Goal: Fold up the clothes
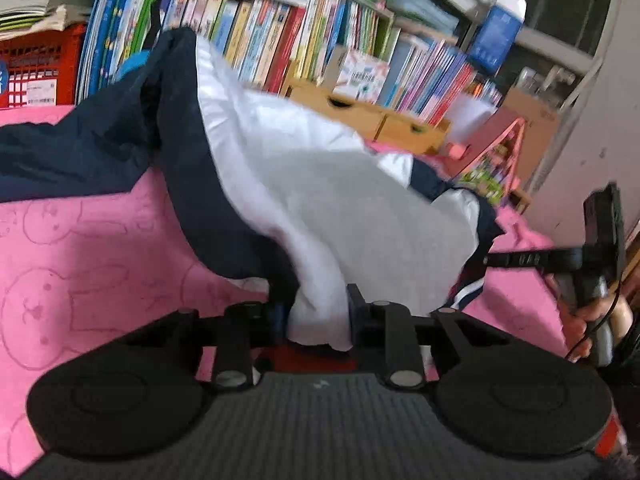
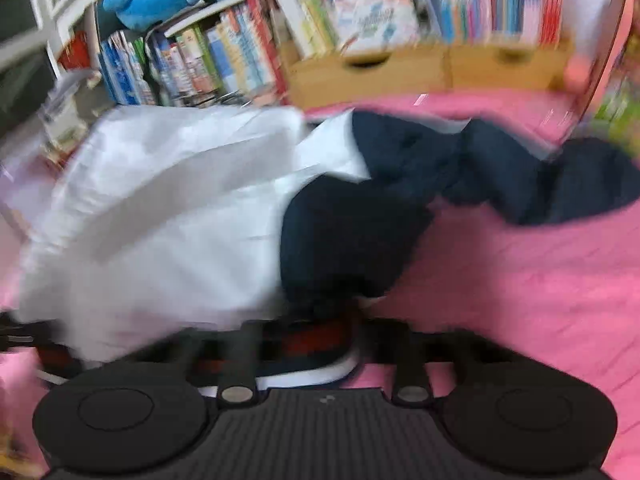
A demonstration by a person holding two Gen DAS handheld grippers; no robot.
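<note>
Presently we find the jacket, navy and white, lifted partly off the pink bedsheet. Our left gripper pinches its white fabric; our right gripper looks clenched on the hem, though blur obscures it. Both point downward. We advise keeping the edge taut and level.

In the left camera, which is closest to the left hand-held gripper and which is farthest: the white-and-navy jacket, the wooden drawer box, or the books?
1. Jacket: in the left hand-held gripper.
2. Wooden drawer box: behind the jacket, right of centre.
3. Books: farthest, along the back.
</note>
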